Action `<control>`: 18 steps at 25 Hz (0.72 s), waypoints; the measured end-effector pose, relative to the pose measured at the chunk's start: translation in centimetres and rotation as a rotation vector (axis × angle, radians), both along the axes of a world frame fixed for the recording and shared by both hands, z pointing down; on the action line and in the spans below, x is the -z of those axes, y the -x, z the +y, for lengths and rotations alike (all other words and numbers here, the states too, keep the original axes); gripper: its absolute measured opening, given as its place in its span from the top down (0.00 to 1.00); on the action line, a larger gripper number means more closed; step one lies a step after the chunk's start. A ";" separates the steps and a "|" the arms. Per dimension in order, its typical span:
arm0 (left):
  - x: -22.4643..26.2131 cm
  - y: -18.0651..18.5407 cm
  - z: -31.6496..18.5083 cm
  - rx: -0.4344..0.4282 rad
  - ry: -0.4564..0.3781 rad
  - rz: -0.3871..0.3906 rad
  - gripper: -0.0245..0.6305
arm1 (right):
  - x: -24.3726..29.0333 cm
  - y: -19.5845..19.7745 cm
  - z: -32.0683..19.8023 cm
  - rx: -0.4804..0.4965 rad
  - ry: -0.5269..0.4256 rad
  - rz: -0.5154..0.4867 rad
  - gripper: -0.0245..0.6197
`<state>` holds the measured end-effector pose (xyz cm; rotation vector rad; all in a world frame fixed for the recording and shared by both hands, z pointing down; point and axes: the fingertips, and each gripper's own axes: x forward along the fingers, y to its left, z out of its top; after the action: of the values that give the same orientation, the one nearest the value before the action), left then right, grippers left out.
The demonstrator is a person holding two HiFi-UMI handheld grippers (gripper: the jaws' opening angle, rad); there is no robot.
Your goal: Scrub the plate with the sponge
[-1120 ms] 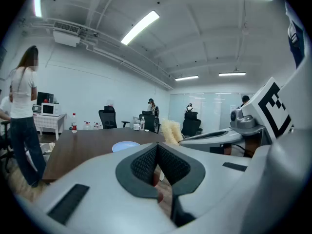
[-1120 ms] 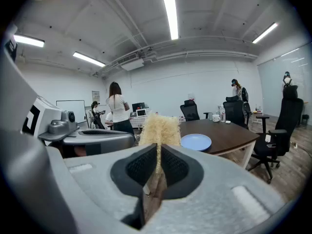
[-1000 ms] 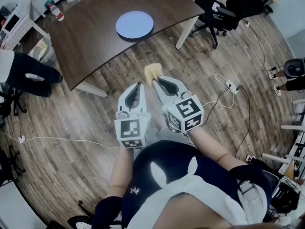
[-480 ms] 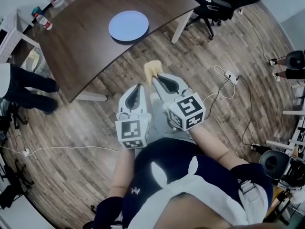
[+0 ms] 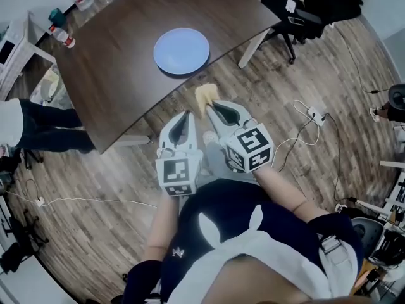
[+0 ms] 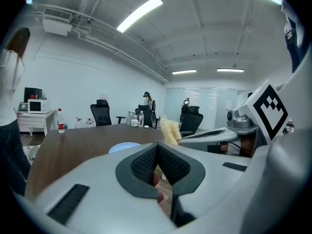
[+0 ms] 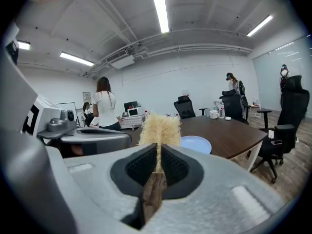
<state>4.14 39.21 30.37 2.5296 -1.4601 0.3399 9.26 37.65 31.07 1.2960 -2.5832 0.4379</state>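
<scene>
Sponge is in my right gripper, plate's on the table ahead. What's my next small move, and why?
Probably carry the right gripper forward over the table edge toward the blue plate. Its jaws are shut on the sponge, but it hangs above the floor, short of the table.

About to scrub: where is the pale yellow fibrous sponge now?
Head view, centre: the sponge is clamped in the right gripper, over the floor, just short of the dark wooden table holding the round blue plate.
</scene>
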 end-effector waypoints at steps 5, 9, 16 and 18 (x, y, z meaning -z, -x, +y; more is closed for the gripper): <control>-0.8 -0.6 -5.0 0.020 0.013 -0.011 0.95 | -0.6 -0.3 -5.2 0.034 0.003 0.010 0.93; -1.5 -1.1 -8.5 0.049 0.019 -0.013 0.95 | -1.0 -0.9 -8.7 0.065 -0.002 0.018 0.92; -2.0 -2.1 -13.4 0.105 0.026 -0.027 0.95 | -0.9 -2.1 -13.7 0.115 -0.023 0.024 0.93; -2.1 -2.2 -14.4 0.126 0.027 -0.030 0.95 | -0.9 -2.3 -15.1 0.128 -0.038 0.033 0.92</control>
<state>6.36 24.82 32.47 2.4076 -1.6054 0.3756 11.54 22.56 31.99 1.1305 -2.6404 0.3426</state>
